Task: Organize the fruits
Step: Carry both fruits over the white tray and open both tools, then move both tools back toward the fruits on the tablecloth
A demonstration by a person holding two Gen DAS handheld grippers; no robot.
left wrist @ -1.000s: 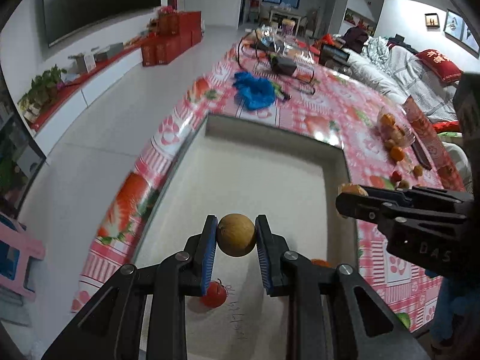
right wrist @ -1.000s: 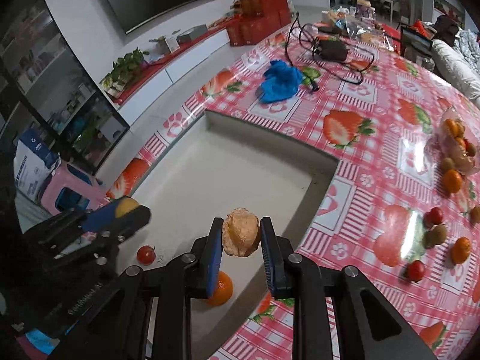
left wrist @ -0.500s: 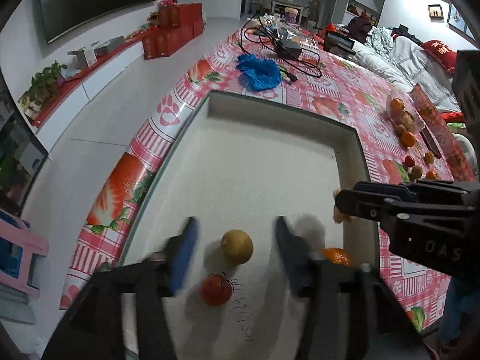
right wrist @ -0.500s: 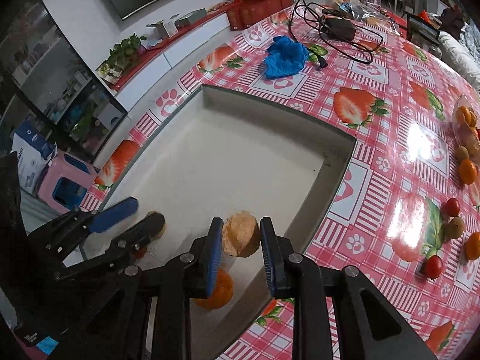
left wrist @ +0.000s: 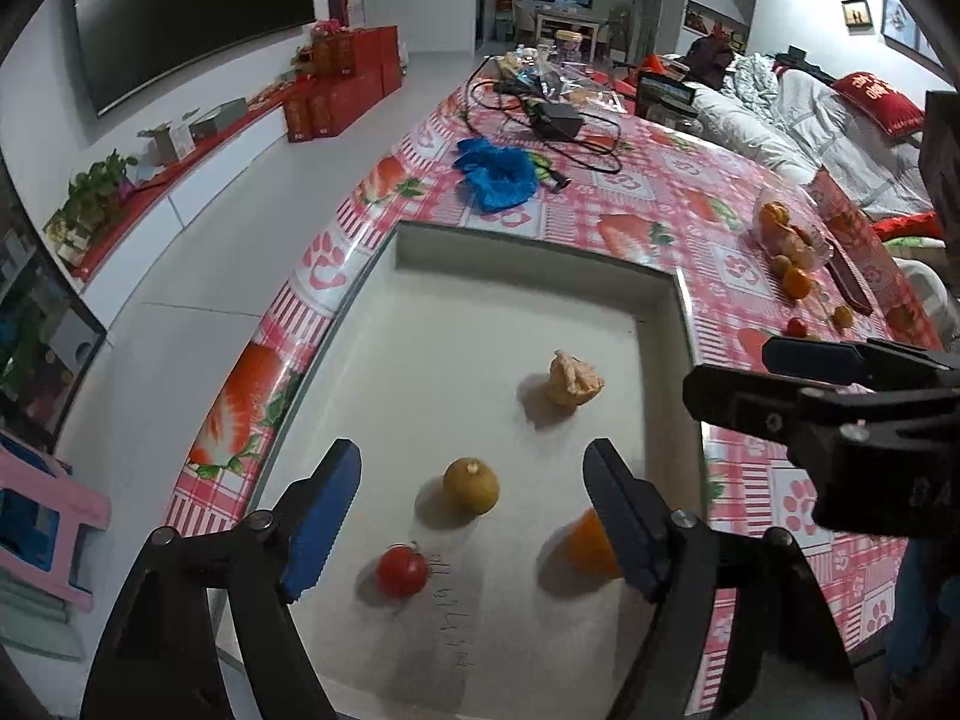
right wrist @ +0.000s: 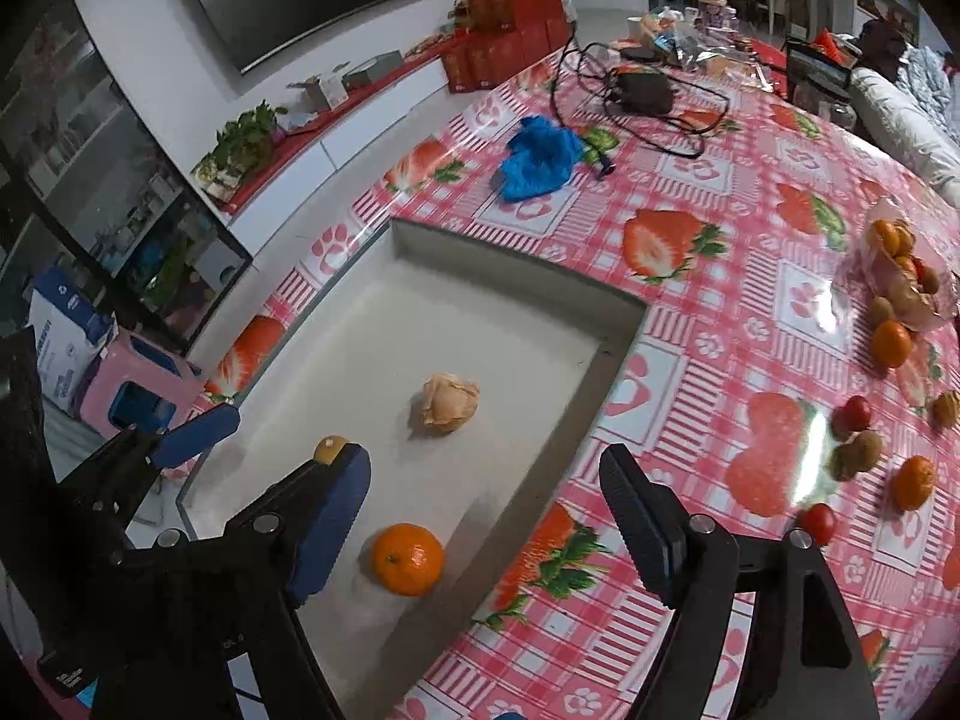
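A shallow pale tray (left wrist: 528, 252) (right wrist: 498, 264) lies on the strawberry tablecloth. On its floor rest a yellow-brown round fruit (left wrist: 471, 486) (right wrist: 329, 449), a red tomato (left wrist: 402, 570), an orange (left wrist: 585, 543) (right wrist: 408, 558) and a pale crumpled fruit (left wrist: 573, 378) (right wrist: 449, 401). My left gripper (left wrist: 471, 462) hovers above the yellow-brown fruit, jaws opening, pads clear of it. My right gripper (right wrist: 486, 462) hangs over the tray's near right part, jaws opening, nothing pressed between the pads. The pale fruit sits just beyond it.
Loose oranges, tomatoes and brown fruits (right wrist: 858, 450) are scattered on the cloth to the right, beside a clear bag of fruit (right wrist: 900, 276). A blue cloth (right wrist: 540, 156) and a black adapter with cables (right wrist: 642, 90) lie beyond the tray. The table edge drops off at left.
The left gripper opened first and dropped the yellow-brown fruit into the tray. The right gripper then opened and let go of the pale fruit. Both fruits now lie on the tray floor.
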